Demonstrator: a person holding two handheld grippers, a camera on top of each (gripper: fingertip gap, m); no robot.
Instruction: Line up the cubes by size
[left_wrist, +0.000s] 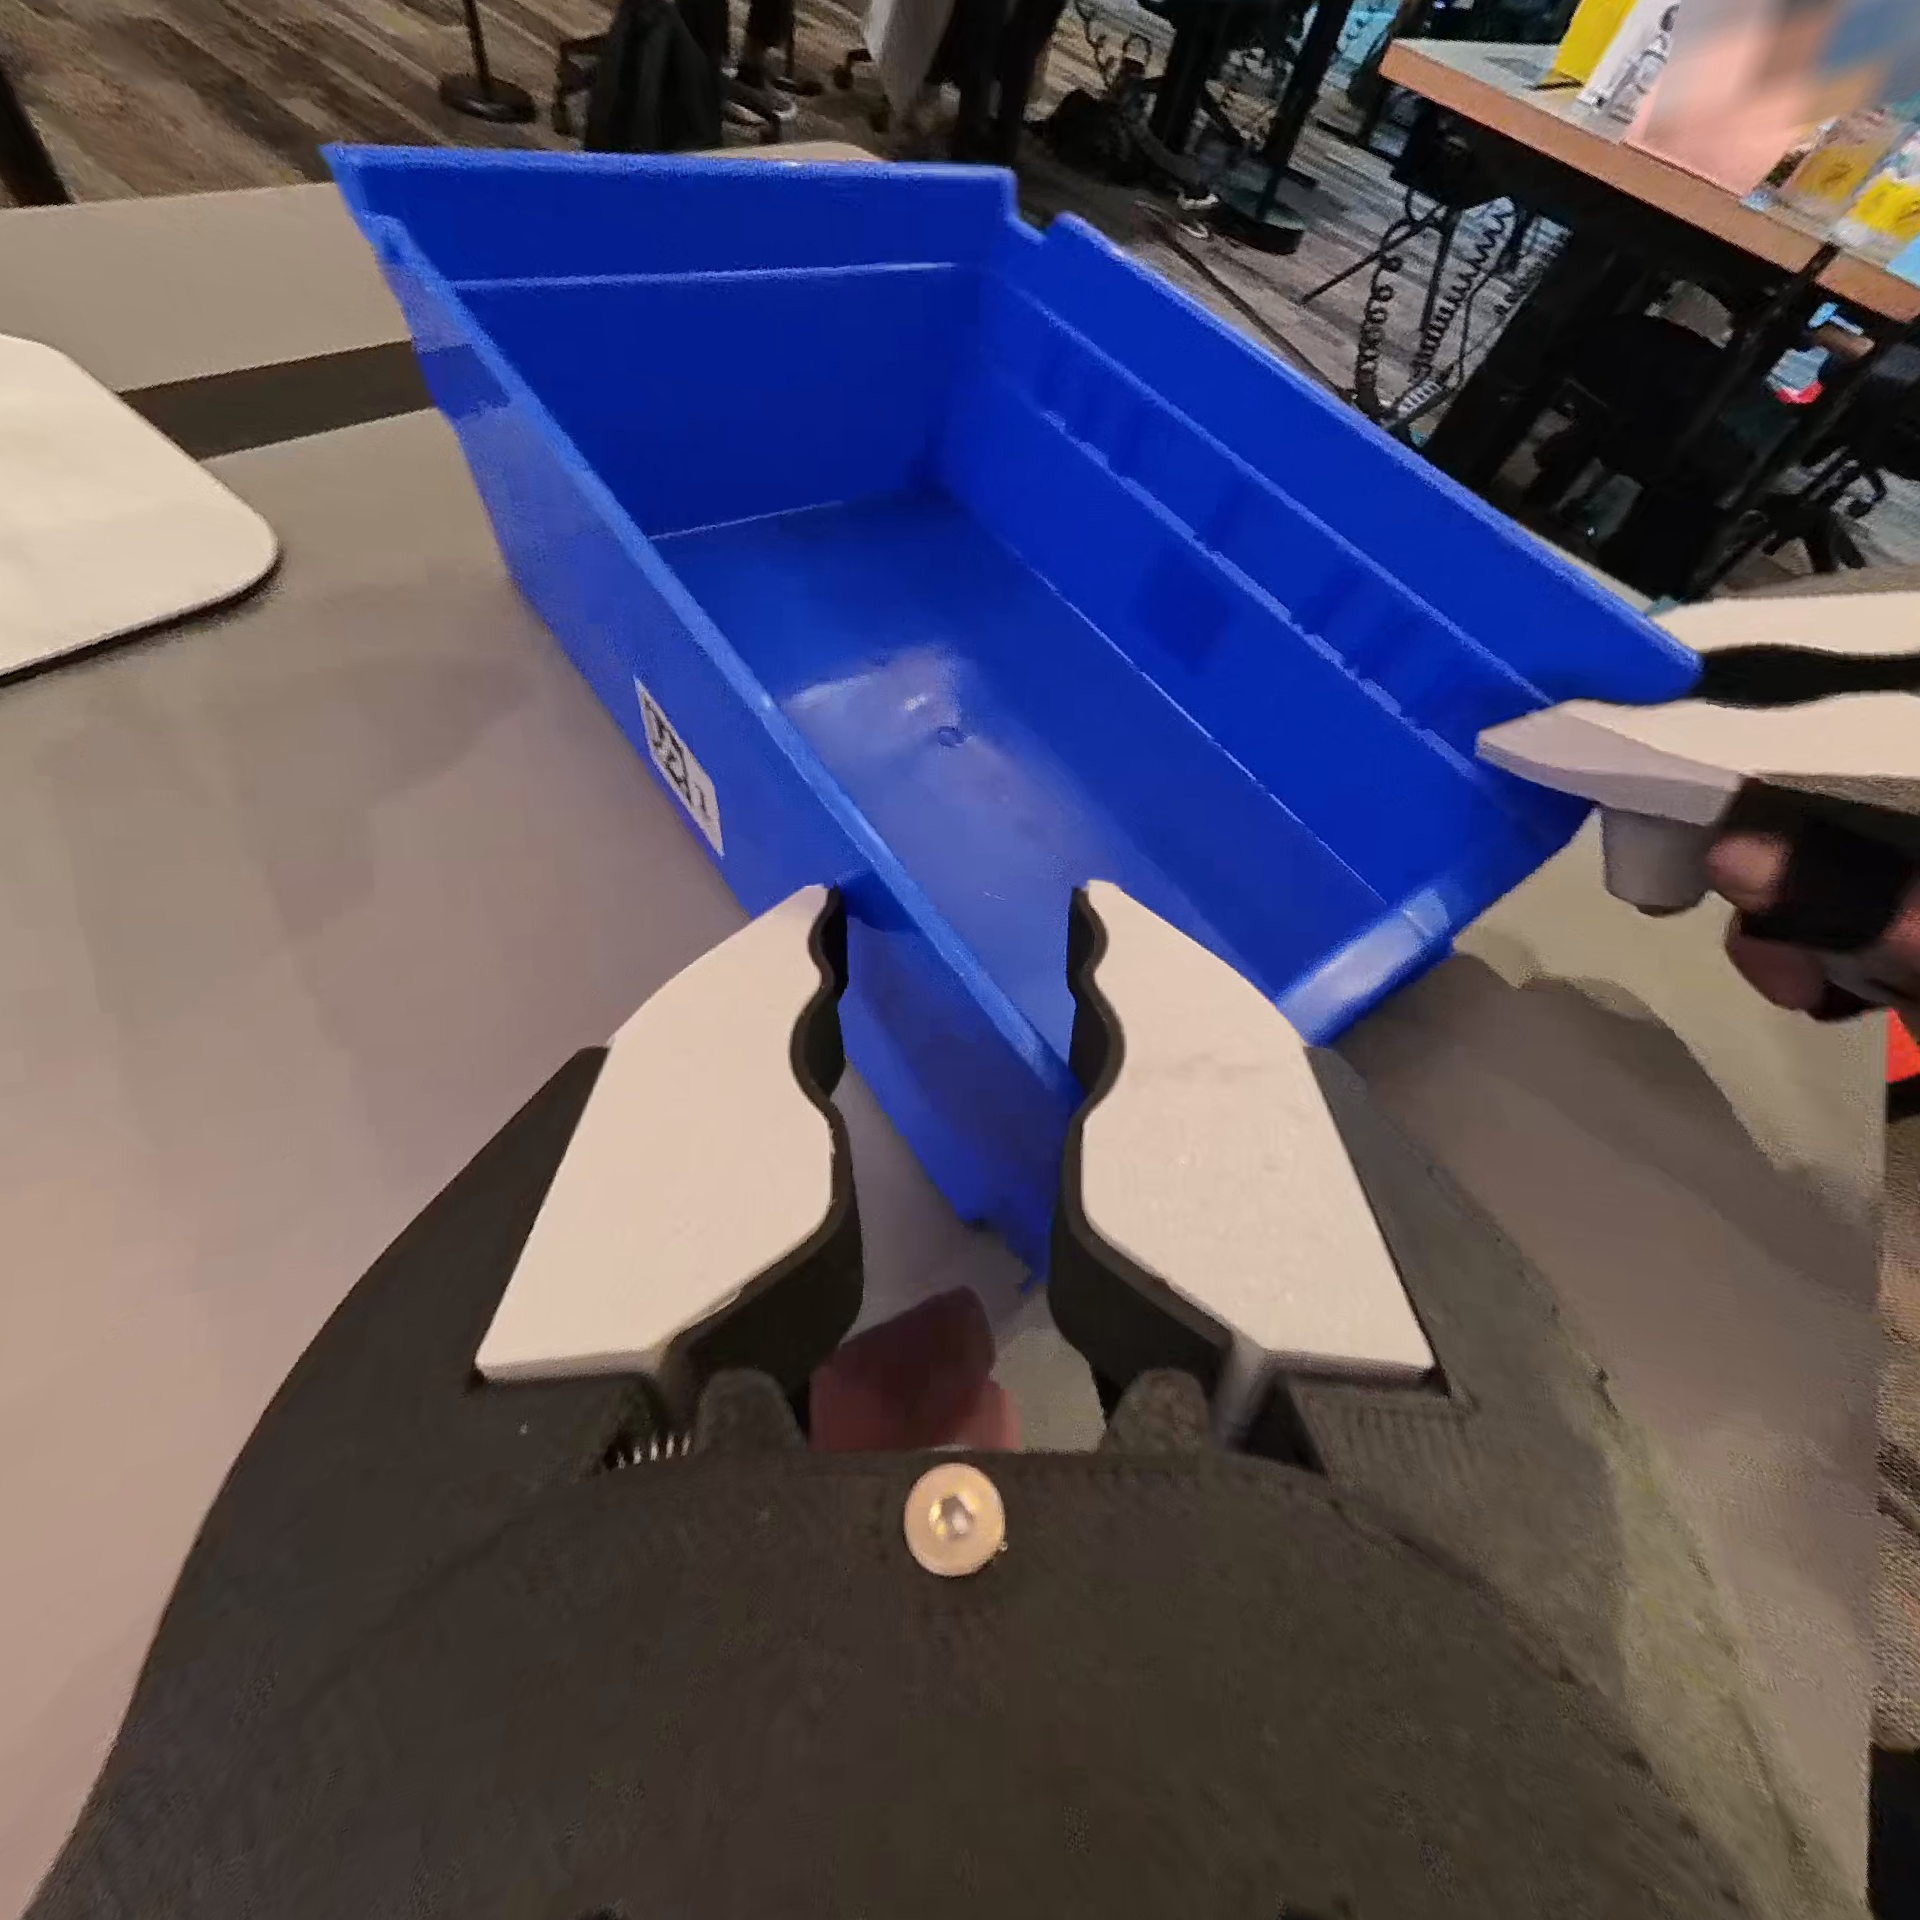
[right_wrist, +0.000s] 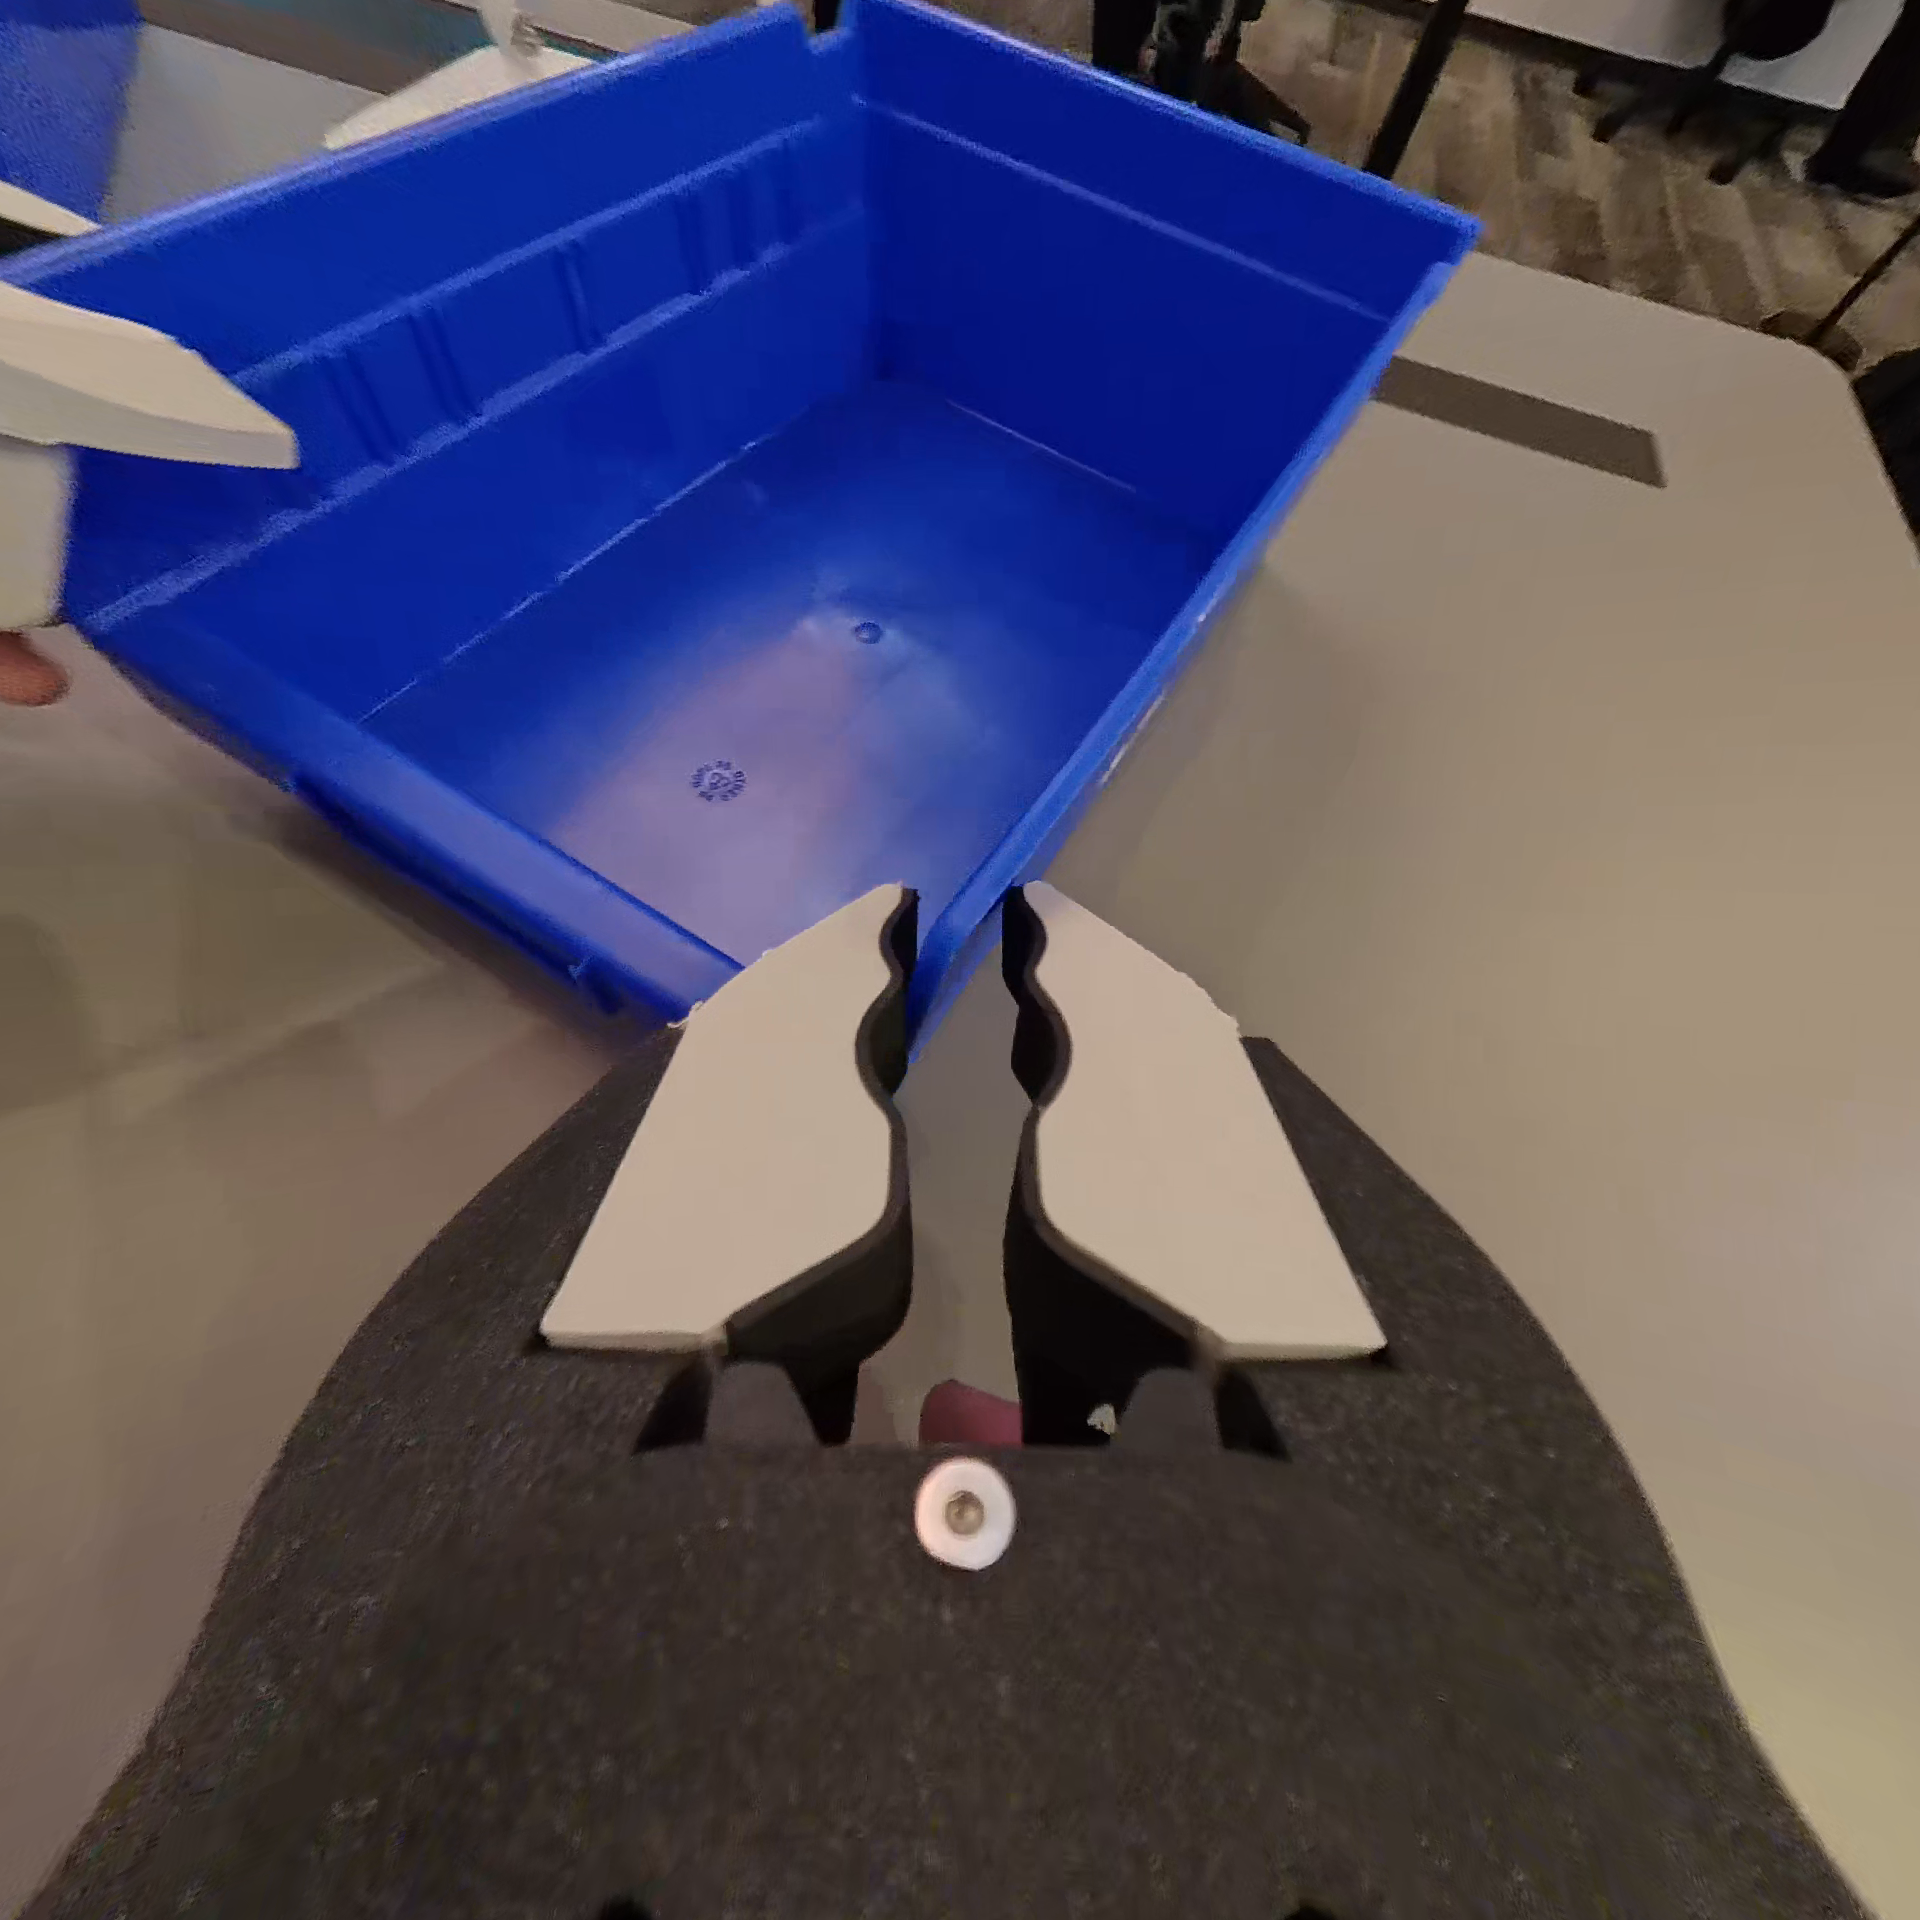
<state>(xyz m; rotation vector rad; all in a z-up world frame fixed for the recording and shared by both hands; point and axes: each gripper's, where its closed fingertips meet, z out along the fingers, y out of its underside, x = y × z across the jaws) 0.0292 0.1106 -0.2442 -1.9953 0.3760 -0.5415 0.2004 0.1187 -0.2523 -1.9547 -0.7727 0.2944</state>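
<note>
item: blue bin (left_wrist: 1039, 644), empty, tilted on the grey table (left_wrist: 312, 935); no cubes in either view.

we list it as rigid moulded plastic, likely light, smooth and a little slippery, not fragile; we judge the thin side walls near the low open front the best hold. its long axis runs from that open front, nearest us, to the tall back wall, which points away across the table. the left gripper (left_wrist: 956, 904) is spread wide astride the left wall, pads not pressing. the right gripper (right_wrist: 961, 899) is narrowed around the right wall's front corner (right_wrist: 956, 935); we cannot tell whether both pads press. where the cubes are, we cannot tell.
</note>
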